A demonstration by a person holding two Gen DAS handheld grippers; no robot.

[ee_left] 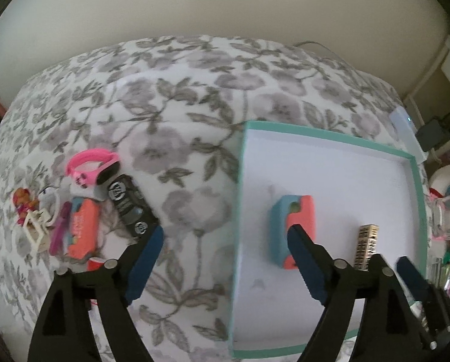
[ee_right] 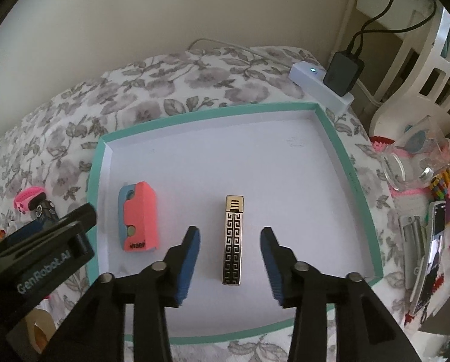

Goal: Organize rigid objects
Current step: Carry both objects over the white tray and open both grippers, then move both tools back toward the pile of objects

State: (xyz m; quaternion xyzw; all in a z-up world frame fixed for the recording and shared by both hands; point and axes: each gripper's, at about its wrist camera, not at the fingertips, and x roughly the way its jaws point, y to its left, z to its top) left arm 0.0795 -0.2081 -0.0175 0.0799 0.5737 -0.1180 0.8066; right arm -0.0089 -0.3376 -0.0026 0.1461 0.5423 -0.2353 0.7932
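Observation:
A teal-rimmed white tray (ee_right: 98,163) lies on the floral bedspread; it also shows in the left wrist view (ee_left: 240,181). In it lie a coral and blue case (ee_right: 140,220) (ee_left: 294,226) and a gold and black patterned lighter (ee_right: 233,244) (ee_left: 366,247). My right gripper (ee_right: 230,235) is open and empty, its fingers either side of the lighter, apart from it. My left gripper (ee_left: 225,235) is open and empty over the tray's left rim. A pile left of the tray holds a black device (ee_left: 131,208), pink headphones (ee_left: 92,166), an orange case (ee_left: 83,229) and small trinkets (ee_left: 32,211).
A white power strip (ee_right: 318,87) with a black adapter (ee_right: 342,72) sits past the tray's far right corner. A clear glass (ee_right: 411,157), coloured items and a metal tool (ee_right: 411,253) crowd the right side. A white basket (ee_right: 429,84) stands beyond. A wall is behind the bed.

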